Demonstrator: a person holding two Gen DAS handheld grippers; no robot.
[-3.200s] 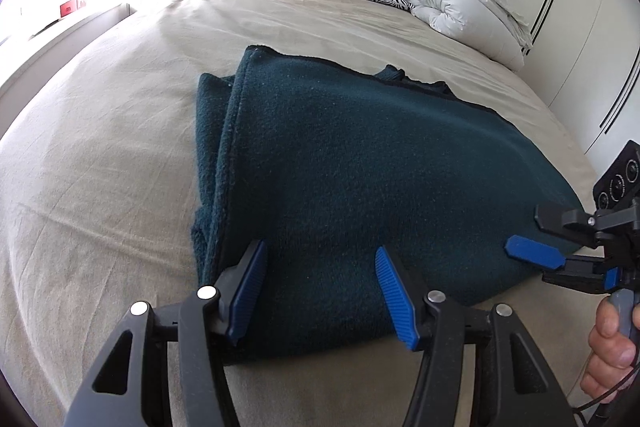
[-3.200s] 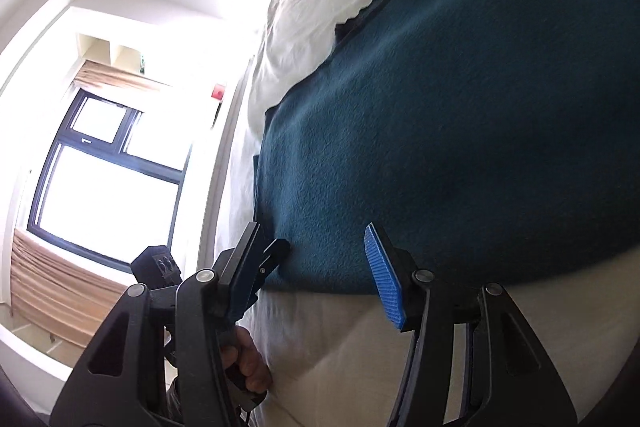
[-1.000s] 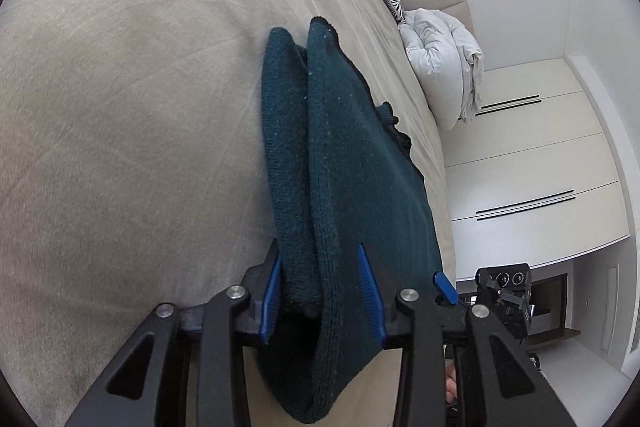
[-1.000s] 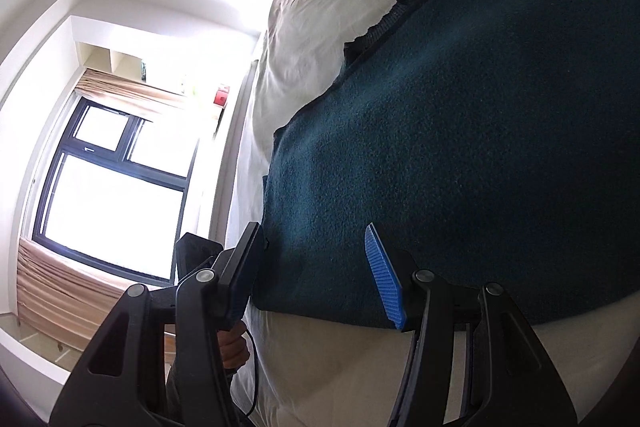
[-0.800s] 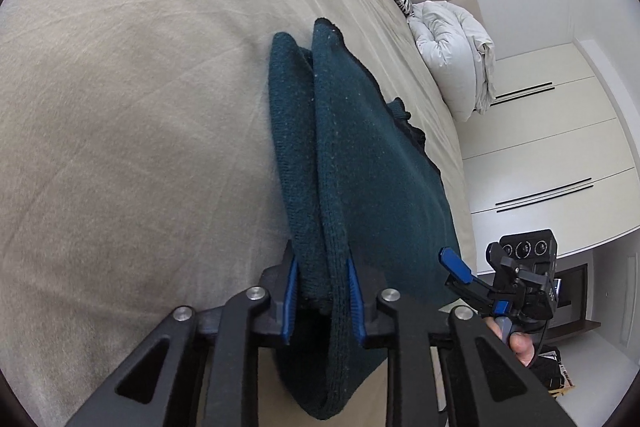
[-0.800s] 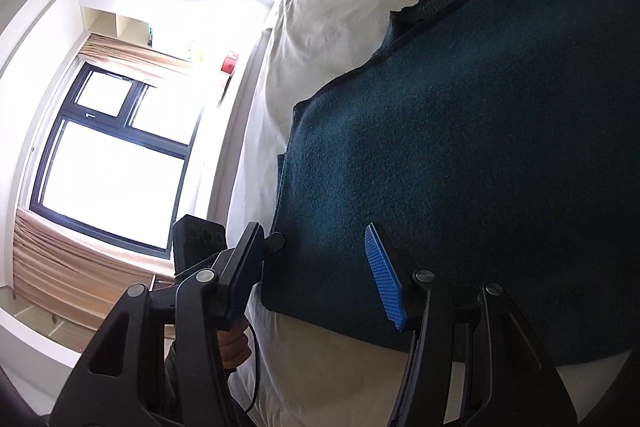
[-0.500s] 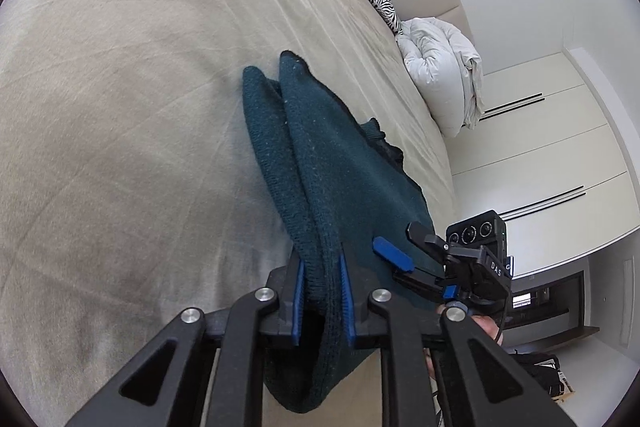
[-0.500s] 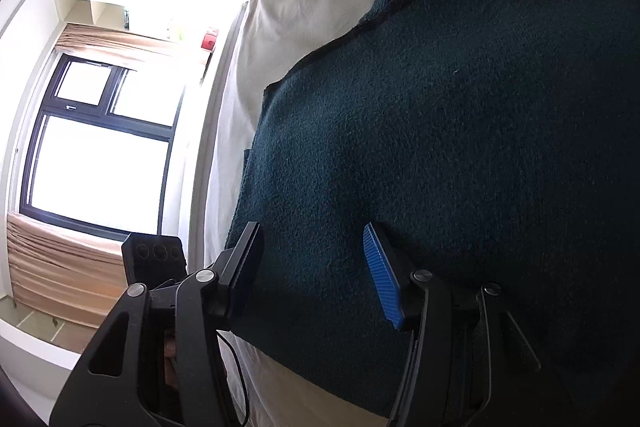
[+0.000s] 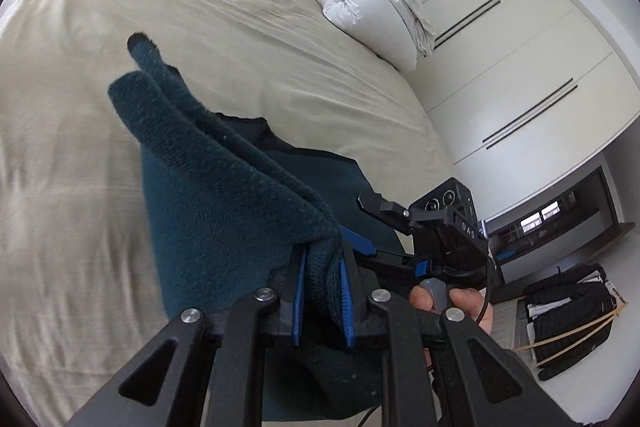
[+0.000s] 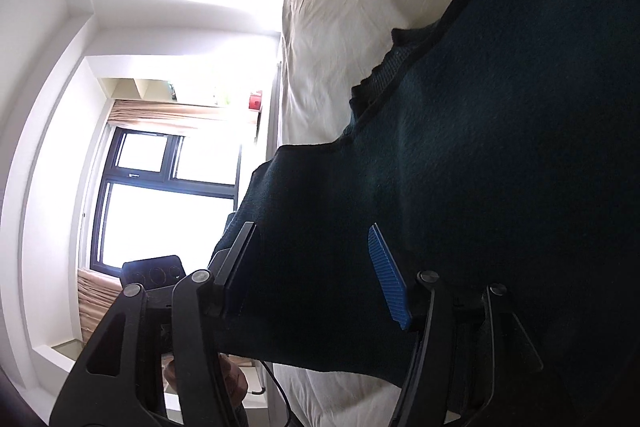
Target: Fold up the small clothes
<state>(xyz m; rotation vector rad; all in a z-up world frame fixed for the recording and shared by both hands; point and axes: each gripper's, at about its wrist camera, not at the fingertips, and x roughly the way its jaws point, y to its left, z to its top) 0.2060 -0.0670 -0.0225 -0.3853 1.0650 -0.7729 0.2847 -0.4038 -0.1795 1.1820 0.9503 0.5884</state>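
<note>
Left view: my left tool (image 9: 323, 293) pinches the doubled edge of the dark green cloth (image 9: 224, 211), lifted off the bed (image 9: 80, 75). I should pull toward three o'clock, slowly.

Right view: my right tool (image 10: 316, 275) is opening, pads not pressing the cloth between them.

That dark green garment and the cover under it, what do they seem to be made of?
The garment looks like thick fleece or brushed knit: a fuzzy, matte nap and soft rounded folds. Which of the two, I cannot tell. The bed cover looks like plain woven cotton or linen: beige, matte, with fine creases.
</note>
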